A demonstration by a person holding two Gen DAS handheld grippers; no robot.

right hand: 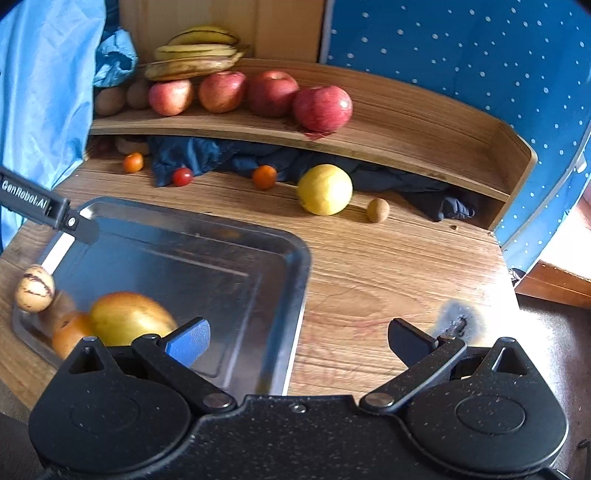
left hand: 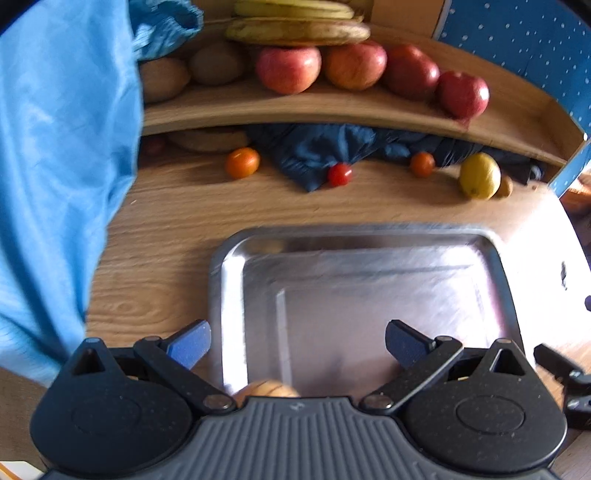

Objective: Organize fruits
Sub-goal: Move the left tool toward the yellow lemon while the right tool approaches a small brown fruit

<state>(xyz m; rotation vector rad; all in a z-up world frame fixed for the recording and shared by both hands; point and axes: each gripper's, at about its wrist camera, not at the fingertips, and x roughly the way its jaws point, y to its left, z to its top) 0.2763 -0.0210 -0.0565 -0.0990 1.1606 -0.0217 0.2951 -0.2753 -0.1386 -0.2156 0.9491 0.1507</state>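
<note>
**Inspector:** Left wrist view first. Nearest the lens, a tan fruit (left hand: 271, 389) peeks above the gripper body, inside the steel tray (left hand: 495, 258). Left gripper (left hand: 297, 345) hangs over the tray, jaws wide apart, empty.

**Clerk:** Surroundings?

**Inspector:** Blue cloth (left hand: 62, 166) crowds the left side. Apples (left hand: 288, 68) and bananas (left hand: 295, 31) sit on the shelf; small tomatoes (left hand: 242, 162) and a lemon (left hand: 479, 176) lie beneath it.

**Clerk:** Right wrist view?

**Inspector:** Right gripper (right hand: 299, 341) hovers above the tray's right rim and table (right hand: 388, 266), jaws spread, holding nothing. A mango (right hand: 129, 317) rests in the tray's near corner; a striped fruit (right hand: 35, 288) is at its left edge.
</note>
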